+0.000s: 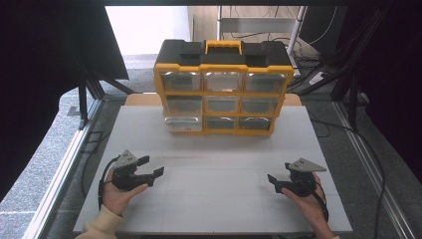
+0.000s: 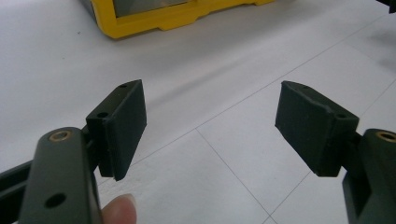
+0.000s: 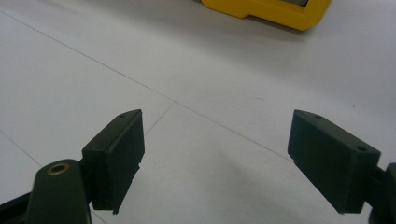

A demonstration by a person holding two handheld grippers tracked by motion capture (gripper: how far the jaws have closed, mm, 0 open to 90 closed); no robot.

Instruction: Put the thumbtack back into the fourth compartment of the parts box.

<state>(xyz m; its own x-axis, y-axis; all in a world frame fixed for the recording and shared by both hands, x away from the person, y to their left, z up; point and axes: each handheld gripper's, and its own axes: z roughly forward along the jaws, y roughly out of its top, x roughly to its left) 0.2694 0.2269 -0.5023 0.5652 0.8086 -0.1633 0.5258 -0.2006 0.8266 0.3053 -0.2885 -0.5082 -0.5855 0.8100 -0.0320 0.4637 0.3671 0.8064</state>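
Both wide-open, empty grippers, left gripper (image 1: pixel 152 166) and right gripper (image 1: pixel 278 179), face the rigid, probably heavy organizer (image 1: pixel 222 87) ahead; its small drawers look best taken by their front lips.

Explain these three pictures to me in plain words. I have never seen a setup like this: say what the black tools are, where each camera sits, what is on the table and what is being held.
A person sits at a white table and holds a hand tool in each hand: the left gripper and the right gripper. Each has two black jaws that can pinch things.

The high view looks down from above the person's side, with the hands coming in from the bottom edge. The other two pictures come from small cameras riding on the grippers, looking along their jaws at the tabletop.

At the far side of the table stands a yellow and black organizer box with a handle on top and three rows of small clear drawers. A yellow corner of it shows at the top of each gripper view.

Nothing is held: both pairs of jaws stand wide open over bare table.
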